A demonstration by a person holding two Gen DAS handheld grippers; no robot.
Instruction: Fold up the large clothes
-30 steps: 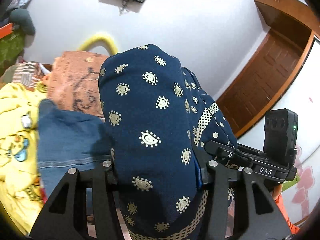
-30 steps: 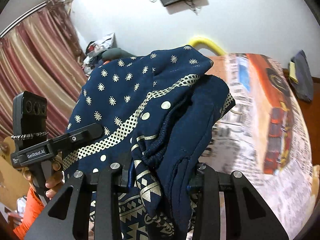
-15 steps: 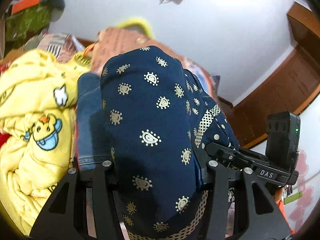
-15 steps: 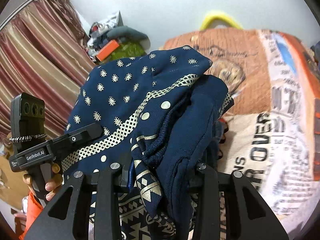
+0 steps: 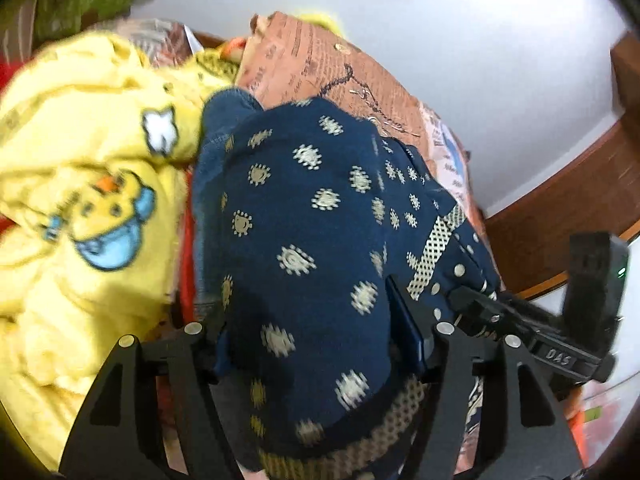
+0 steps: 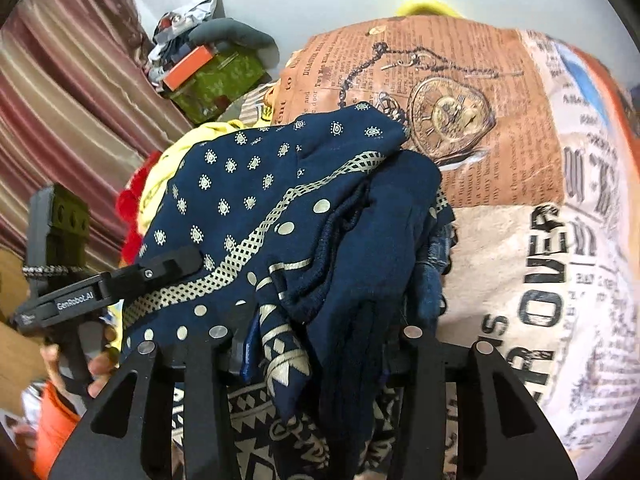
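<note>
Both tools grip the same navy garment point(image 5: 320, 240): the left tool point(image 5: 320, 354) has its fingers clamped on a thick bunched fold, and the right tool point(image 6: 316, 354) pinches a gathered edge with gold trim. Largest in view is the bed, covered by a newspaper-print sheet point(image 6: 520, 240) with a pocket-watch picture; the garment hangs above it between the two tools, its far end just over the sheet. A yellow blanket point(image 5: 80, 220) with a cartoon duck lies heaped to the left, a blue denim piece point(image 5: 224, 116) beside it and partly under the garment. Striped curtains point(image 6: 60, 100) hang at the far left. A green box point(image 6: 218, 80) sits near the wall.
</note>
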